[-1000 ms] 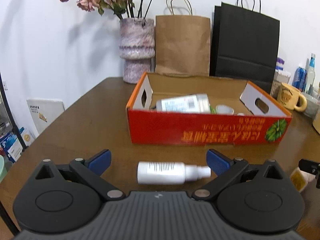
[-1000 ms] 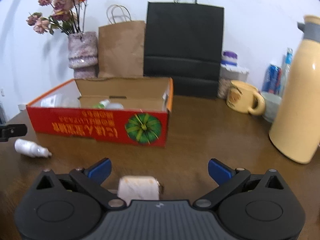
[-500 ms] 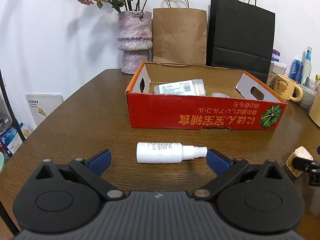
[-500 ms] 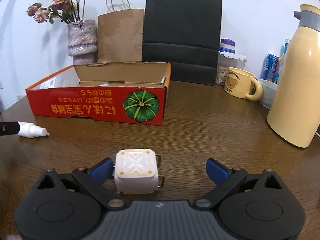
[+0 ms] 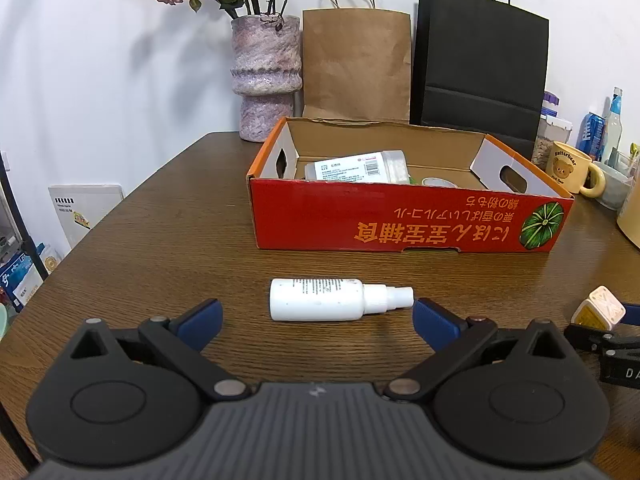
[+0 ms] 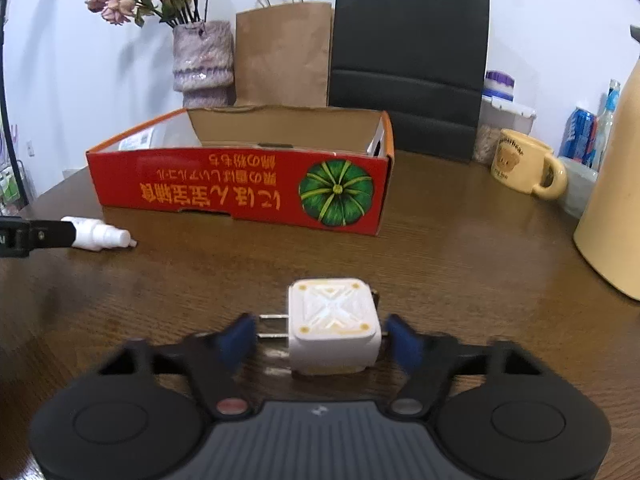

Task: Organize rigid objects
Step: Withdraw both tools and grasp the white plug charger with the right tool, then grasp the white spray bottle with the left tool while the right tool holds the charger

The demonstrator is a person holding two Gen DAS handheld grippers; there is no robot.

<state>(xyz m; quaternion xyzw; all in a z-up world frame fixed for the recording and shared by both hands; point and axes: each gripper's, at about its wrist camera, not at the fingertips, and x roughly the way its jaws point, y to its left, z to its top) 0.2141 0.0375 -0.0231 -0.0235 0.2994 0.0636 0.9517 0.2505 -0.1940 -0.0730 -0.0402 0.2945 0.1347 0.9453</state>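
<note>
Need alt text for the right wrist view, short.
The right gripper brackets a white plug adapter lying on the wooden table, fingers not visibly touching it. Behind stands a red cardboard box, a white spray bottle to its left.

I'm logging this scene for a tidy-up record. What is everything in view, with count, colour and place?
spray bottle: 1, white, lying on the table in front of the box
charger: 1, white, on the table between the right gripper's fingers
box: 1, red, mid-table, a container lying inside
table: 1, brown wood
vase: 1, purple, behind the box, dried flowers
paper bags: 2, brown and black, against the wall
mug: 1, yellow, right of the box
flask: 1, cream, far right
can: 1, blue, behind the mug
left gripper: open, behind the spray bottle
right gripper: blurred, fingers not touching the charger
</note>
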